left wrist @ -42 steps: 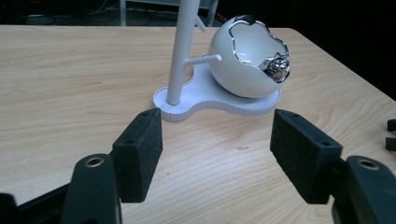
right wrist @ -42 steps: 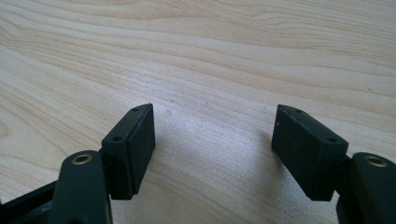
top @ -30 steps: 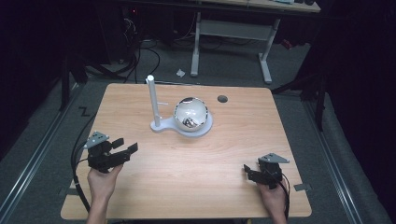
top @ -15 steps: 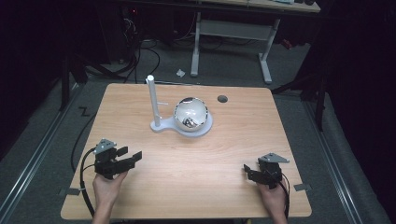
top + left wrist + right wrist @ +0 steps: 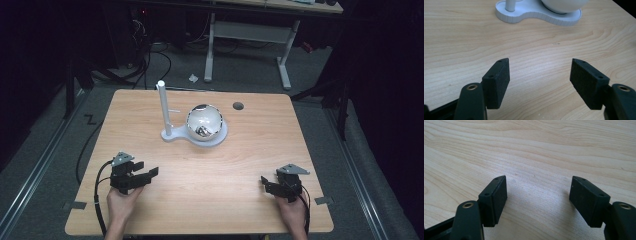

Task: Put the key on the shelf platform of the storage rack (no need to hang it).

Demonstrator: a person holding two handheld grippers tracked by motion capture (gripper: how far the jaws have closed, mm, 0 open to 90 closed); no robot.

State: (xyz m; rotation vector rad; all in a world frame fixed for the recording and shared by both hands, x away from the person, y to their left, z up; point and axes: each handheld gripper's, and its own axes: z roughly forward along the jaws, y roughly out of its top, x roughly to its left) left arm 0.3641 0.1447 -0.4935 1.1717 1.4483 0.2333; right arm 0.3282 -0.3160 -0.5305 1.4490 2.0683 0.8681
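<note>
High view | light wooden table [image 5: 200, 200], dark room, cabled grey floor [image 5: 50, 150] | left hand-held gripper [image 5: 145, 175], right hand-held gripper [image 5: 265, 186] agape, empty

A shiny silver ball [image 5: 204, 121] is sitting in my white stand's [image 5: 216, 140] dish, mid-table, beside its upright white post [image 5: 163, 107].

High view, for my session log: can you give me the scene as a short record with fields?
surface: wooden table
centre item: shiny ball seated on a white base
post: white post upright on the same base, left of the ball
table feature: round hole near the far edge
left claw: open, holding nothing, near the table's near-left corner
right claw: open, holding nothing, near the near-right corner
contact: neither claw touches the ball or base
</note>
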